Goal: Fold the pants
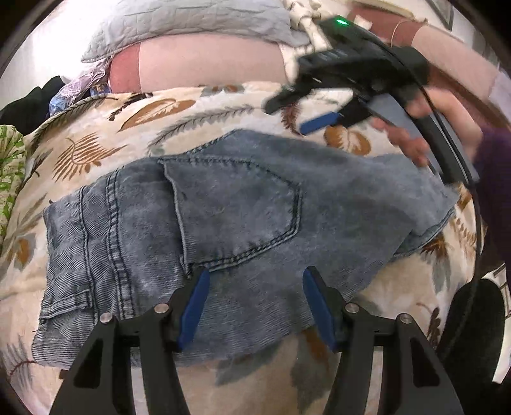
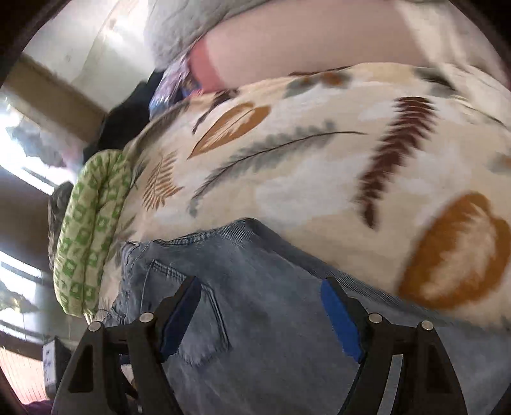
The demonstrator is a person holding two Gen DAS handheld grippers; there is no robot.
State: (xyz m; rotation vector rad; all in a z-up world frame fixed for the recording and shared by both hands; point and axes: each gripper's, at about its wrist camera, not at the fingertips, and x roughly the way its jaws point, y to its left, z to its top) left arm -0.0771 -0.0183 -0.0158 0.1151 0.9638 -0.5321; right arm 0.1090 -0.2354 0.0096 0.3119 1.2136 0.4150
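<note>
The blue denim pants [image 1: 223,217] lie folded into a compact rectangle on the leaf-print bedspread [image 1: 198,111], back pocket up, waistband to the left. My left gripper [image 1: 255,277] is open and empty just above their near edge. My right gripper [image 1: 293,118] shows in the left wrist view, held in a hand above the far right end of the pants, open. In the right wrist view the right gripper [image 2: 260,287] is open and empty over the pants [image 2: 271,319]; that view is blurred.
A grey pillow [image 1: 191,22] and a pink one [image 1: 207,60] lie at the head of the bed. A green patterned cloth [image 2: 89,230] and dark clothes [image 1: 25,105] sit at the left edge. A black cable [image 1: 472,255] hangs at the right.
</note>
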